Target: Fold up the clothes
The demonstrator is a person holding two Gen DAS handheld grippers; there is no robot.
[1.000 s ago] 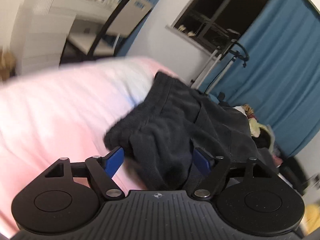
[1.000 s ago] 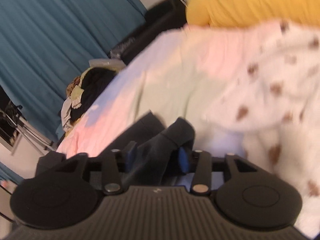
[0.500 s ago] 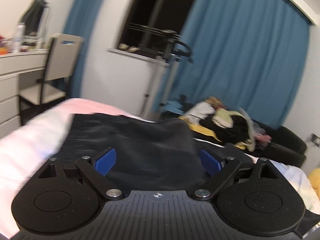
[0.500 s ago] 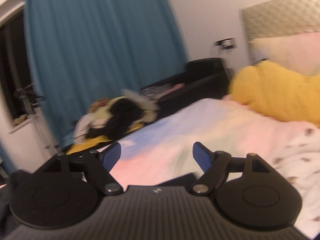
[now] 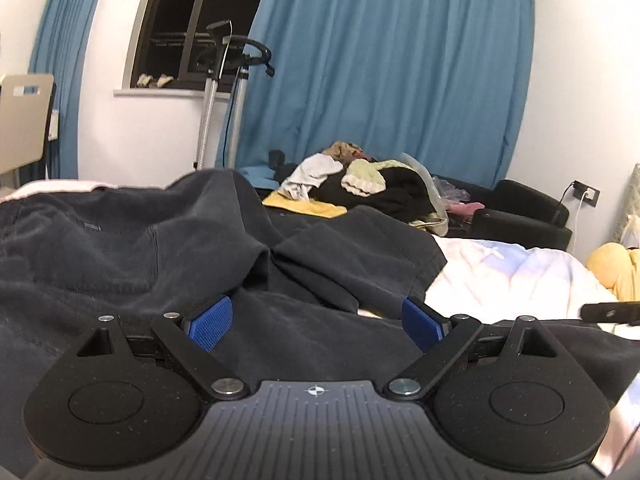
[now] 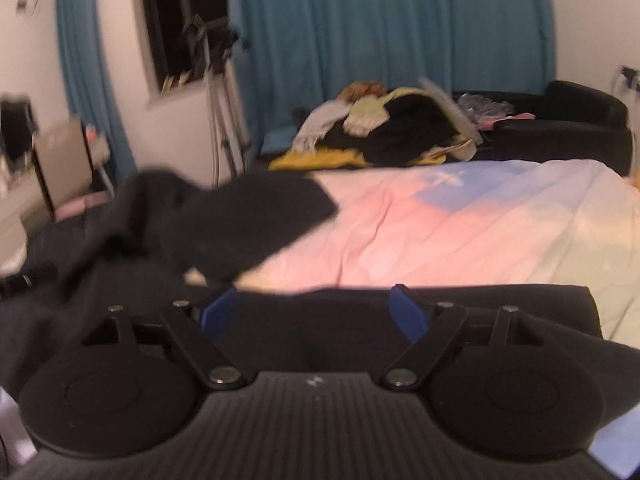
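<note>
I see my left gripper [image 5: 316, 320] spread wide with nothing between its blue pads [image 5: 210, 322], low over the dark garment [image 5: 120, 248] lying rumpled across the pink bedsheet [image 6: 440, 220]. My right gripper [image 6: 314, 312] is spread just as wide and empty, with dark cloth lying flat beneath it.

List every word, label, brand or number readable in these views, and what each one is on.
No readable text.
Left gripper body: a small crosshair emblem, no letters.
Dark garment: a small tag, too small to read.
Right wrist view: a mark on the right gripper body, blurred.
</note>
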